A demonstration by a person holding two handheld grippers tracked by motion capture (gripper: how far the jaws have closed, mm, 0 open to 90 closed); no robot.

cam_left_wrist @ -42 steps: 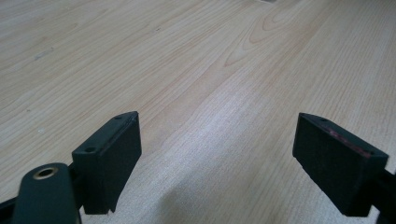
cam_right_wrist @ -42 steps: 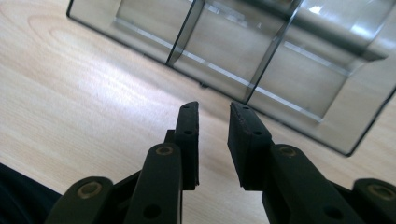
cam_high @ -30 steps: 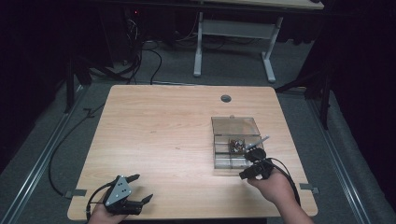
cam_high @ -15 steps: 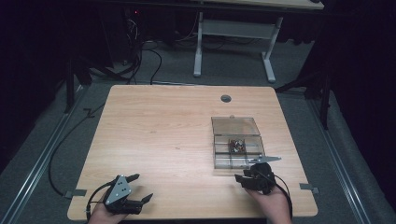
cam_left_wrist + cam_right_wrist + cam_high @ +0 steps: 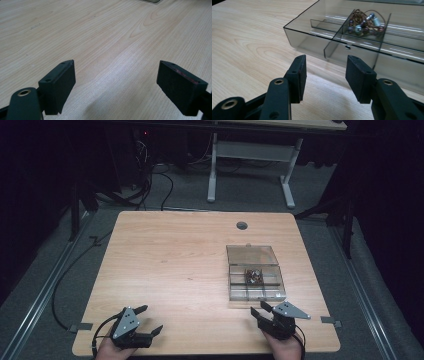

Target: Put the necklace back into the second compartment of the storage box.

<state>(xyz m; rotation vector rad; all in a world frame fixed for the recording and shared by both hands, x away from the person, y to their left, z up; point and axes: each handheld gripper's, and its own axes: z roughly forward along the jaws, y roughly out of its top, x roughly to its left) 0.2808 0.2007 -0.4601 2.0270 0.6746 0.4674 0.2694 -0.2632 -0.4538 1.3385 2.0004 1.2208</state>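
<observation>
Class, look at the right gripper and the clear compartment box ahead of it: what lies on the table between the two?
Nothing: between the right gripper and the clear compartment box there is bare wooden table, as the right gripper view shows; the high view agrees.

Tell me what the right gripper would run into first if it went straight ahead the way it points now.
Most likely the near wall of the clear plastic box. The right gripper is open and empty, aimed at that wall across a short stretch of bare table. The beads lie farther in, behind a divider.
</observation>
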